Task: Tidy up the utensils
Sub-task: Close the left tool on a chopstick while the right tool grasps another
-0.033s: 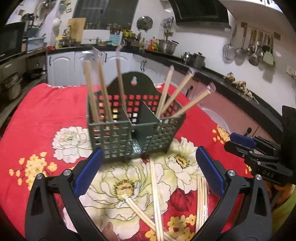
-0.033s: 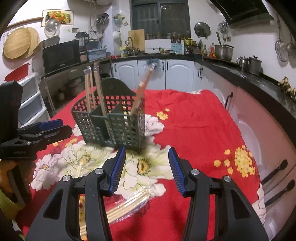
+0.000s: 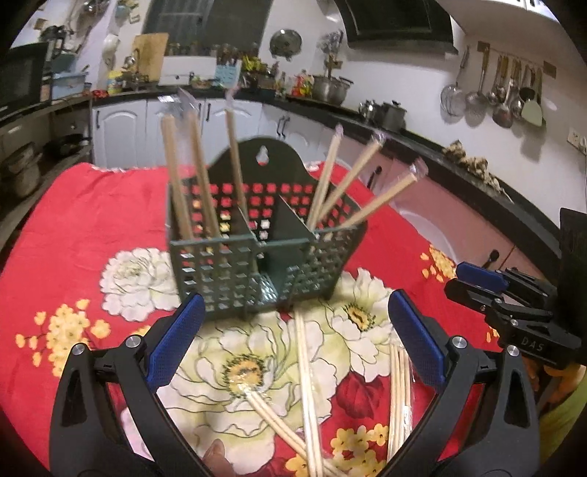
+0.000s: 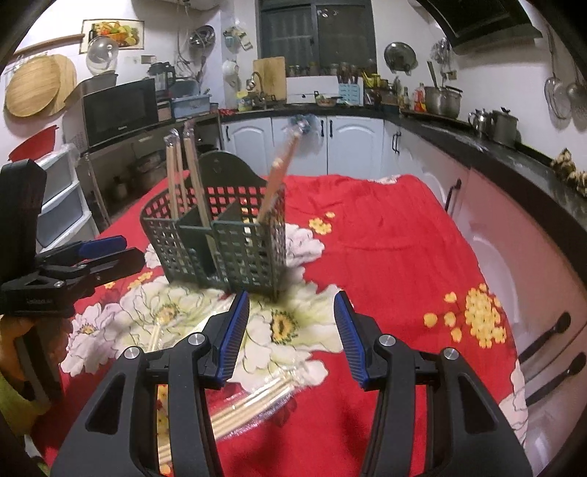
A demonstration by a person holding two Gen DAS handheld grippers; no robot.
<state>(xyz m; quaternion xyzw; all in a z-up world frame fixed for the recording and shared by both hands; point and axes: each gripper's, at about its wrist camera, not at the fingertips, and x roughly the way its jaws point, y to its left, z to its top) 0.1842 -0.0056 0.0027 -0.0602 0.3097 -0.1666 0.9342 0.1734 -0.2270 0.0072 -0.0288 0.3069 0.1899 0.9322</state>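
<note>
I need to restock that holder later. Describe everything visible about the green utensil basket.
The green utensil basket looks like dark plastic with square-holed grid walls, solid dividers forming compartments, and a taller arched back with a keyhole hanging slot. It stands upright on the red floral tablecloth. Wrapped chopsticks lean in its left and right compartments; the middle one looks empty. Neither gripper touches it.

Red floral cloth (image 4: 385, 235) covers table, white and yellow blooms across lower half of frame. Black microwave (image 4: 119, 110) on shelf at upper left, round wooden board (image 4: 31, 86) on wall above it. White cabinet doors (image 4: 352, 145) under dark counter (image 4: 477, 145) running to right edge. Steel pots (image 4: 442, 99) and kettles (image 4: 495, 123) on counter at upper right. Ladles and strainers (image 3: 495, 91) hang on wall, upper right of left view. Dark window (image 4: 315, 35) at top centre.
</note>
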